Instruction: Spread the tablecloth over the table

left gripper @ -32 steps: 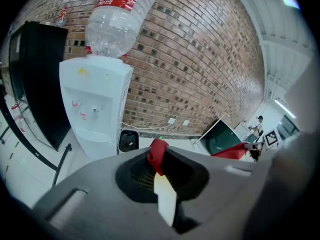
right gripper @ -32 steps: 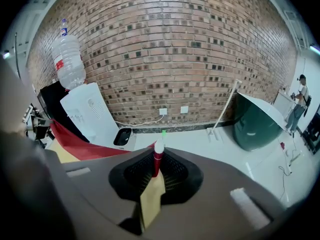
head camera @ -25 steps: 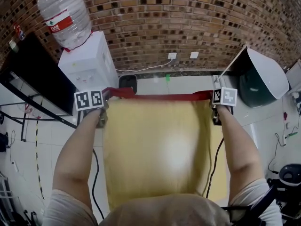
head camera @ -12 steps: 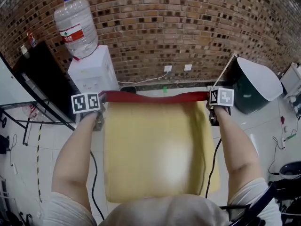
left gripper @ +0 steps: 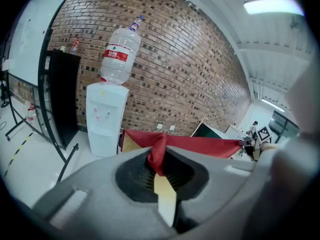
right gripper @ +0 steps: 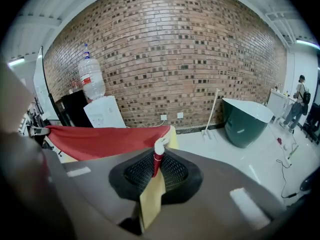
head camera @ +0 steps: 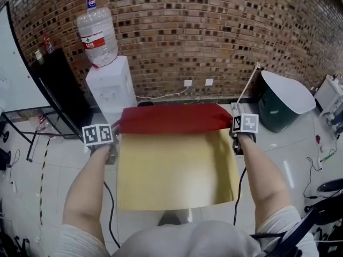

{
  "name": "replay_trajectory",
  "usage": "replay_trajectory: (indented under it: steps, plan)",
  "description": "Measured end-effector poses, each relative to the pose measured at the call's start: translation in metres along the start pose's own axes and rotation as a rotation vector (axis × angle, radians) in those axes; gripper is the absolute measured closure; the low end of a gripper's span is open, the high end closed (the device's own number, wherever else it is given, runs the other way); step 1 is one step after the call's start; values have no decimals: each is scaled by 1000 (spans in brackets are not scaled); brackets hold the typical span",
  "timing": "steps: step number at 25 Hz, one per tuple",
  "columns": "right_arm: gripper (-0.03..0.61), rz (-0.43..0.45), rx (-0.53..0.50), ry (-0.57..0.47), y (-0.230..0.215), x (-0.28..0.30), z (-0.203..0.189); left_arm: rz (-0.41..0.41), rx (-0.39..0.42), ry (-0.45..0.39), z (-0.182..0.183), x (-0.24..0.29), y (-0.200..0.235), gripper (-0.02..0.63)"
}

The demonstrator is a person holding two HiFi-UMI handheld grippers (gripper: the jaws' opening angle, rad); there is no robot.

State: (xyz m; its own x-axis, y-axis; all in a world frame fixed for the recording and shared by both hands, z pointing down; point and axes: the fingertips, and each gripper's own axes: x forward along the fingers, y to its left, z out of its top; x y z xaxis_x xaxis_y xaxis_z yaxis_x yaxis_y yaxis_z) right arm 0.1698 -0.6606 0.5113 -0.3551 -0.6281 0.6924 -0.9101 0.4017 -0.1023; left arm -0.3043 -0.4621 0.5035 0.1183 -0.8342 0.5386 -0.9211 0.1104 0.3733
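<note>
The tablecloth (head camera: 177, 165) hangs stretched in the air between my two grippers, yellow face towards me, with its red face (head camera: 171, 118) folded over along the far edge. My left gripper (head camera: 114, 136) is shut on the cloth's left corner, which shows bunched red and yellow between the jaws in the left gripper view (left gripper: 159, 166). My right gripper (head camera: 233, 133) is shut on the right corner, and the cloth (right gripper: 154, 176) is pinched there too. The cloth hides whatever lies under it; I see no table top.
A white water dispenser (head camera: 110, 87) with a bottle (head camera: 97, 32) stands at the brick wall, far left. A black board (head camera: 59, 90) leans left of it. A green bin with a white lid (head camera: 284, 100) stands far right. Cables lie on the tiled floor. A person (right gripper: 300, 96) stands far off.
Both grippers have carried the cloth up and away from me. Its near edge has lifted off my body, and more of the red side now shows along the far edge.
</note>
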Motion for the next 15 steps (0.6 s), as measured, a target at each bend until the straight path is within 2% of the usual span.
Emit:
replay_trajectory:
  steps: [11, 15]
  plan:
    - [558, 0, -21, 6, -3, -64, -121, 9, -96, -1, -112, -65, -15, 600]
    - [558, -12, -24, 24, -9, -76, -157, -15, -128, -1, -143, -81, -23, 600]
